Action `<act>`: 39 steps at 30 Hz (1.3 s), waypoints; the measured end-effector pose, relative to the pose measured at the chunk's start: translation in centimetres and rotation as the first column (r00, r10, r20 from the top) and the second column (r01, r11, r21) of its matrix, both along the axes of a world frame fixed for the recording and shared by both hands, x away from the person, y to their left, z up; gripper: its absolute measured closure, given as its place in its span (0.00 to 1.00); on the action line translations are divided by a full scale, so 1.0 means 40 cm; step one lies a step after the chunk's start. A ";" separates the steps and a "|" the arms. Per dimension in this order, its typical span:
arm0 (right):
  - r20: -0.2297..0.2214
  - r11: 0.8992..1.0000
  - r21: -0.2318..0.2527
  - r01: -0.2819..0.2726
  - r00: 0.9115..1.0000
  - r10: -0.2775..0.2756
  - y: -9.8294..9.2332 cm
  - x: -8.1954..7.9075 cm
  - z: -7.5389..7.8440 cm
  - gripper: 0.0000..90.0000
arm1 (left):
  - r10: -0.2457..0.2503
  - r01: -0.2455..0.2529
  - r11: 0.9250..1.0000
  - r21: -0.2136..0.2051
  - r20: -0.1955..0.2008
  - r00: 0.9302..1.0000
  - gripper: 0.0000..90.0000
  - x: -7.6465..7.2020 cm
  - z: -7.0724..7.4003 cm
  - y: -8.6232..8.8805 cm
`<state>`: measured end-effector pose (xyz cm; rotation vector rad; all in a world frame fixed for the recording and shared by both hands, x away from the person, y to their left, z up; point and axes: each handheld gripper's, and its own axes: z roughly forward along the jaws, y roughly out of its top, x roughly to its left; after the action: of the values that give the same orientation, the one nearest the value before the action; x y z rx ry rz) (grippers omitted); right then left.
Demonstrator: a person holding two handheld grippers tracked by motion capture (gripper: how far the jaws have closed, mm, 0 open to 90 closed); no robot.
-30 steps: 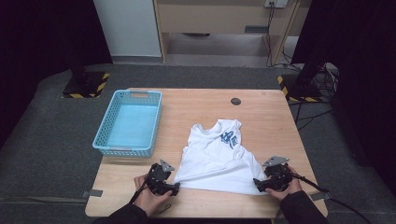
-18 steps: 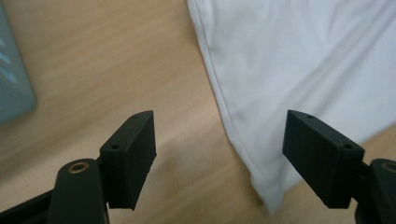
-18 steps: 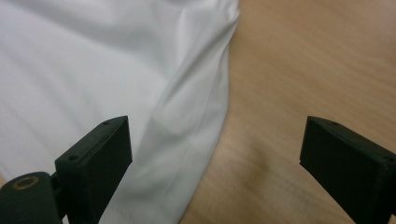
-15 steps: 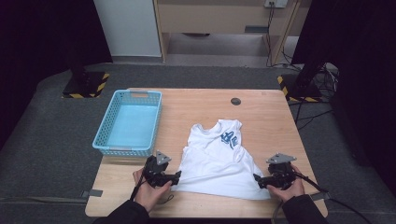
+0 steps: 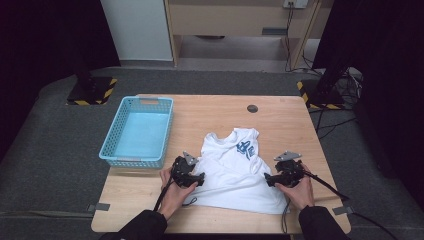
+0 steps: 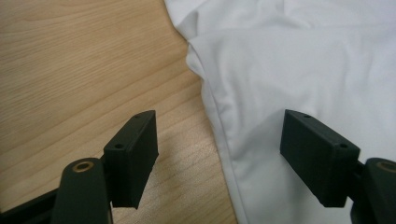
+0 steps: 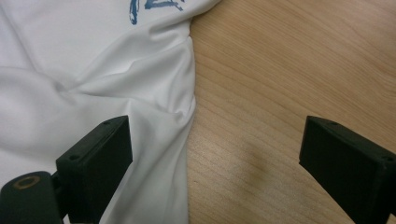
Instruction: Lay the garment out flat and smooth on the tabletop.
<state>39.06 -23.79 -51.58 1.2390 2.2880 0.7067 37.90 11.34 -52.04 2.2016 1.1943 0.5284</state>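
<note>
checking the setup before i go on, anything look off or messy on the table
Nothing is damaged or spilled. The white shirt lies rumpled rather than flat, with creases near its side edges, and sits slightly askew on the table. The blue basket is empty and upright. The left gripper and right gripper are open at the shirt's edges.

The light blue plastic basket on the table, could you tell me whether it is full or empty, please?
Empty. The high view shows the light blue plastic basket upright with its bare floor visible.

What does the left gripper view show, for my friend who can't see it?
Two black jaws of the left gripper stand wide open over the side edge of a white shirt. One jaw is above the light wooden table, the other above the cloth.
</note>
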 end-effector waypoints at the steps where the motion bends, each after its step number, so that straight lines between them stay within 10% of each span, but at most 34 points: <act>1: 0.000 1.000 0.000 0.000 1.000 0.000 0.000 0.000 0.000 0.10 | -0.007 0.006 1.000 0.019 0.002 1.000 0.30 -0.001 -0.003 -0.002; 24: -0.095 0.999 -0.008 -0.036 0.995 0.035 -0.064 -0.069 -0.005 0.10 | 0.052 -0.056 0.997 -0.046 -0.083 0.995 0.29 -0.061 0.013 0.090; 30: -0.004 0.996 0.082 -0.025 1.000 0.025 -0.042 -0.060 0.024 0.11 | 0.061 -0.057 0.978 -0.198 0.016 0.998 0.30 -0.020 0.044 0.081; 39: 0.045 0.974 0.221 -0.038 0.999 0.029 -0.022 -0.035 0.027 0.13 | 0.068 -0.053 0.943 -0.327 0.035 0.997 0.30 0.063 0.042 0.060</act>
<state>37.66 -24.69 -50.49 1.2720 2.2485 1.0143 40.42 13.75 -50.37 1.8680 1.2313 0.3716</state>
